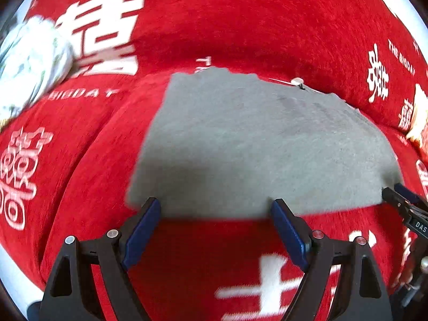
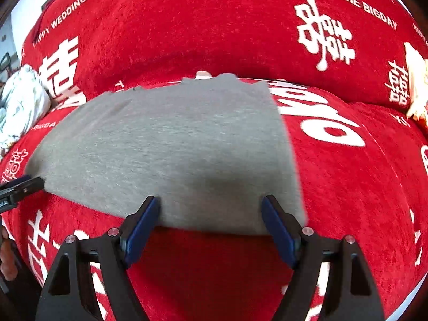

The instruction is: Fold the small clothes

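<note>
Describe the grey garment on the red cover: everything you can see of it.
The grey knit garment lies spread flat on the red plush cover with white lettering, roughly rectangular with a straight near edge and an uneven, notched far edge. The fabric looks soft, heathered and nearly unwrinkled. Both tools sit open at its near edge: the left tool near one corner, the right tool near the other. Neither grips it.

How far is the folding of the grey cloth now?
Done: the grey garment lies flat on the red cover. In hand: nothing; left gripper and right gripper are open at its near edge. Left: gripping that edge and folding.
</note>
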### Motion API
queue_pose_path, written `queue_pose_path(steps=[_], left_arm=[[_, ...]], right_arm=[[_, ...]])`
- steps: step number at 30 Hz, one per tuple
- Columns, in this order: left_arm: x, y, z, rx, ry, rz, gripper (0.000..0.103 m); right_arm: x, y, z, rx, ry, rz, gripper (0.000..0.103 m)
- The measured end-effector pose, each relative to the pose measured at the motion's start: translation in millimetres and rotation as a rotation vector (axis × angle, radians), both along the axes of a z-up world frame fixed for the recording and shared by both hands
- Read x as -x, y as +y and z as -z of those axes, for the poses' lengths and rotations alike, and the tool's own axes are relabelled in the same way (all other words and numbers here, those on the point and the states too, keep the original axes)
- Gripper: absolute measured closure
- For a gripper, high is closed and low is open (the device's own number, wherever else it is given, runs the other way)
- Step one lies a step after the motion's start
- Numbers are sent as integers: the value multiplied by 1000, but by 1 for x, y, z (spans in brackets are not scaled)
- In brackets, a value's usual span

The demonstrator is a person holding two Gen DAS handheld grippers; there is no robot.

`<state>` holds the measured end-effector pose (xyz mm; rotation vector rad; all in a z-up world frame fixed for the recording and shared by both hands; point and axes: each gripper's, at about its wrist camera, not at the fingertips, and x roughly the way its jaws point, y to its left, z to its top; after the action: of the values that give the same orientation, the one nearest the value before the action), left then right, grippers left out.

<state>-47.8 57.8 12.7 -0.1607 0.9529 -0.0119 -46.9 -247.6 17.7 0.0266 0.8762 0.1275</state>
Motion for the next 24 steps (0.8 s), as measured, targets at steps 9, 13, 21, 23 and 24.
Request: queue_pose_path(steps=[9, 13, 21, 23, 24], left_arm=[[19, 65, 11, 505, -20, -89, 17], [-5, 79, 22, 687, -76, -107, 17], [-27, 93, 55, 905, -108, -102, 83], [-29, 99, 57, 953, -121, -99, 83], [-31, 100, 57, 953, -125, -102, 83]], right_arm=[[14, 14, -14, -59, -3, 27, 20], [11, 40, -19, -47, -8, -20, 20], [-13, 79, -36, -6, -8, -72, 20], [-24, 94, -38, 16, -2, -94, 20], [-30, 103, -38, 28, 4, -110, 20]])
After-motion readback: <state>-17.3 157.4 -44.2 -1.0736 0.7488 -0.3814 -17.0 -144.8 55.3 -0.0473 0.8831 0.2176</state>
